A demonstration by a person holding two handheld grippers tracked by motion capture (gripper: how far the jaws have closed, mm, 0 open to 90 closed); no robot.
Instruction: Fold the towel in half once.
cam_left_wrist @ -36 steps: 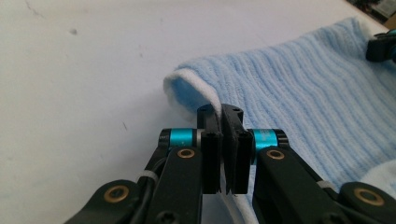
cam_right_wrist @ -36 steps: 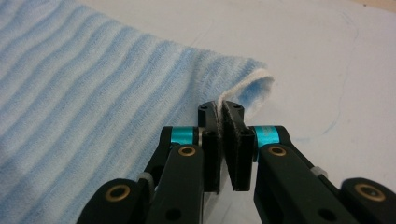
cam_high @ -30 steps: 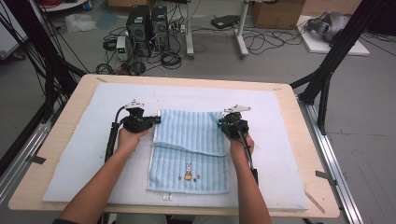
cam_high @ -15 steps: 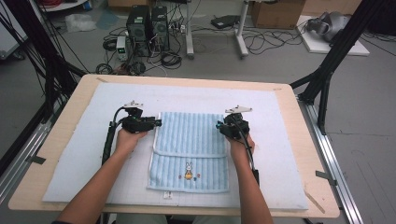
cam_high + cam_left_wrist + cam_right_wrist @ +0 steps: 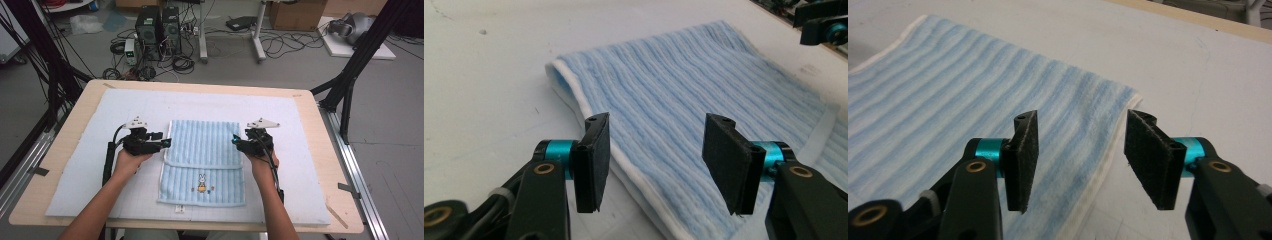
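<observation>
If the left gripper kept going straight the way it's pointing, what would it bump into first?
Probably the folded blue towel. The left gripper, jaws just opened with nothing pinched between them, points low across its white-edged side, so it would likely brush that top layer first; how high it sits is hard to judge.

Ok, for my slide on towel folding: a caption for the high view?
Both open grippers, left and right, flank a partly folded blue towel after releasing it.
</observation>
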